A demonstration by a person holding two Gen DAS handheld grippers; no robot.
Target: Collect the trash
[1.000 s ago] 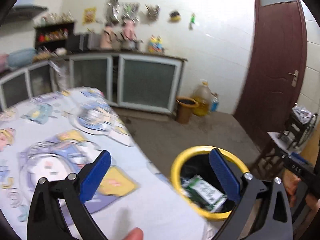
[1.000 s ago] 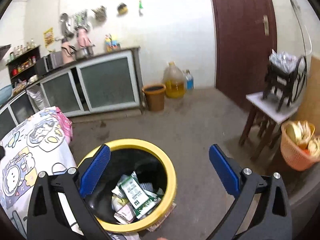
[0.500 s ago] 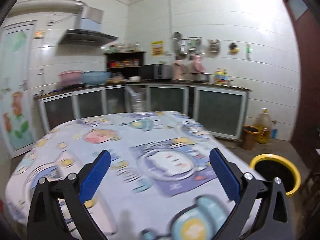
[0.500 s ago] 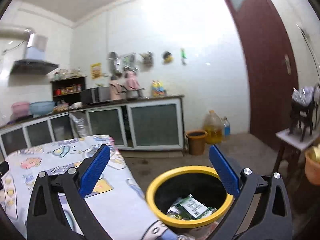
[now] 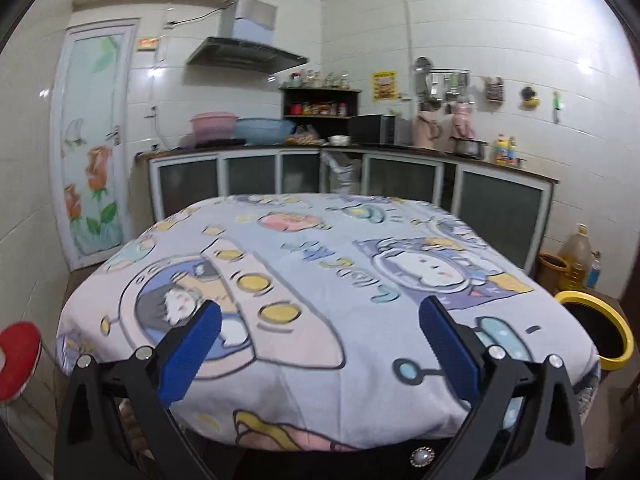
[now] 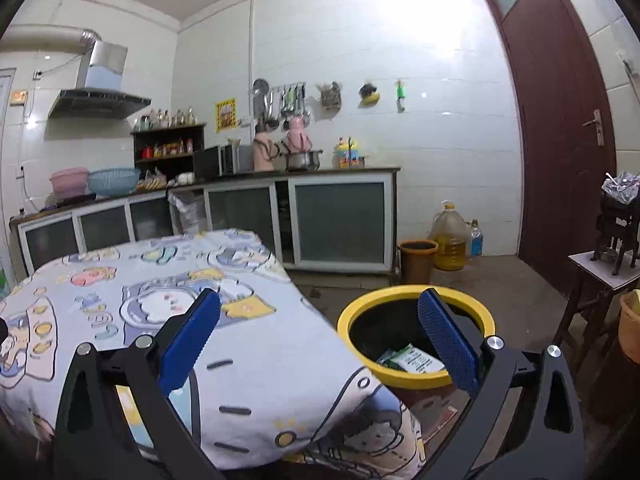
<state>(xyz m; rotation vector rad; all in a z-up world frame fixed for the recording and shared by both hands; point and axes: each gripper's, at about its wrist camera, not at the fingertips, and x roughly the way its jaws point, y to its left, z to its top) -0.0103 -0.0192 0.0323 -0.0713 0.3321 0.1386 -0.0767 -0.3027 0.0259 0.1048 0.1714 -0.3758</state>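
L gripper [image 5: 320,322]: jaws spread wide, nothing between them, held over the near edge of the desk [image 5: 328,360]. A sec ago it pointed down past the desk's right edge at the bin, which sat between its fingers; now it's swung back level w/ the whole cartoon cloth in view, and the thumb tip seen at the bottom then is gone.

R gripper [image 6: 319,320]: also wide open, empty, near the desk's right corner. A sec ago it looked straight down into the bin; now tilted up, w/ the bin behind its right finger.

Yellow-rimmed bin [image 6: 416,376] stands on the floor just beside the desk's right edge; green-and-white packet [image 6: 414,358] plus other trash lies inside, as before. In L view the bin [image 5: 624,336] is at far right.

Farther back: brown bucket [image 6: 418,258] and oil jug [image 6: 450,240] by the cabinets, dark red door [image 6: 556,140] at right.
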